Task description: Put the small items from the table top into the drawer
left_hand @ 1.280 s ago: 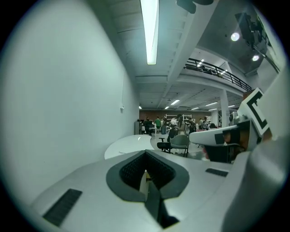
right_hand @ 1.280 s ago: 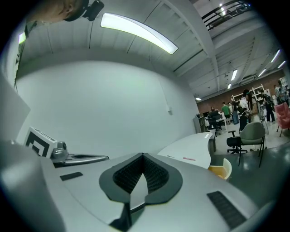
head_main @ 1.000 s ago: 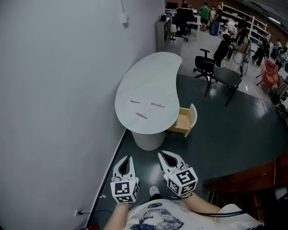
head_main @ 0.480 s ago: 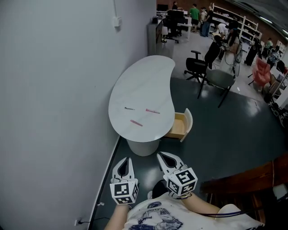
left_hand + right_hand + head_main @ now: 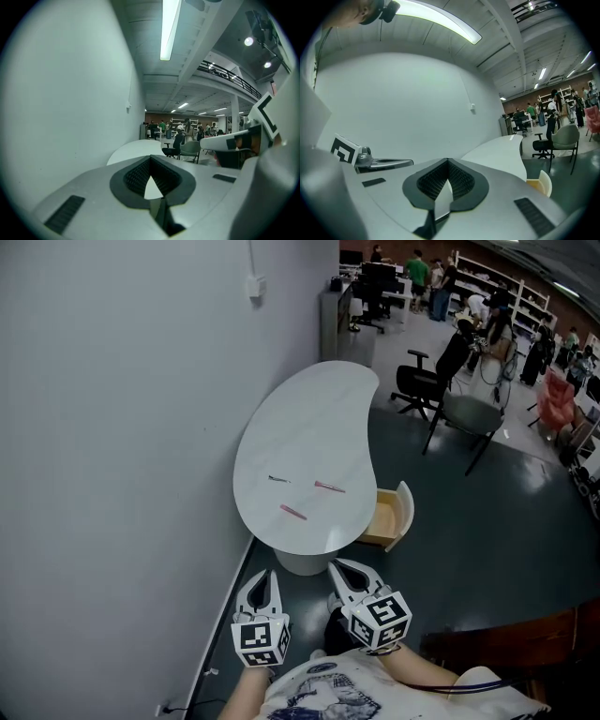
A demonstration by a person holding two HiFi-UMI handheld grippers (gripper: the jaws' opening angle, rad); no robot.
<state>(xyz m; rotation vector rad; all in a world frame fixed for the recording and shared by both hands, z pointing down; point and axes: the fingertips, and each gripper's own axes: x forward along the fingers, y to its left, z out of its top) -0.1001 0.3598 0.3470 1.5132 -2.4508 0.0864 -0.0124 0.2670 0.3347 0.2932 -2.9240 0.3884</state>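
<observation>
Three small items lie on the white bean-shaped table: a dark thin piece, a pink stick and another pink stick. Under the table's right side an open wooden drawer sticks out, seen too in the right gripper view as the drawer. My left gripper and right gripper hang side by side short of the table's near end, both shut with nothing in them. Each gripper view looks along closed jaws toward the table.
A grey wall runs along the table's left. A black office chair and a grey chair stand beyond on dark floor. People and shelves fill the far room. A dark wooden edge lies at my right.
The table has drawn closer to both grippers as I move toward it. Both grippers keep the same pose, shut.
</observation>
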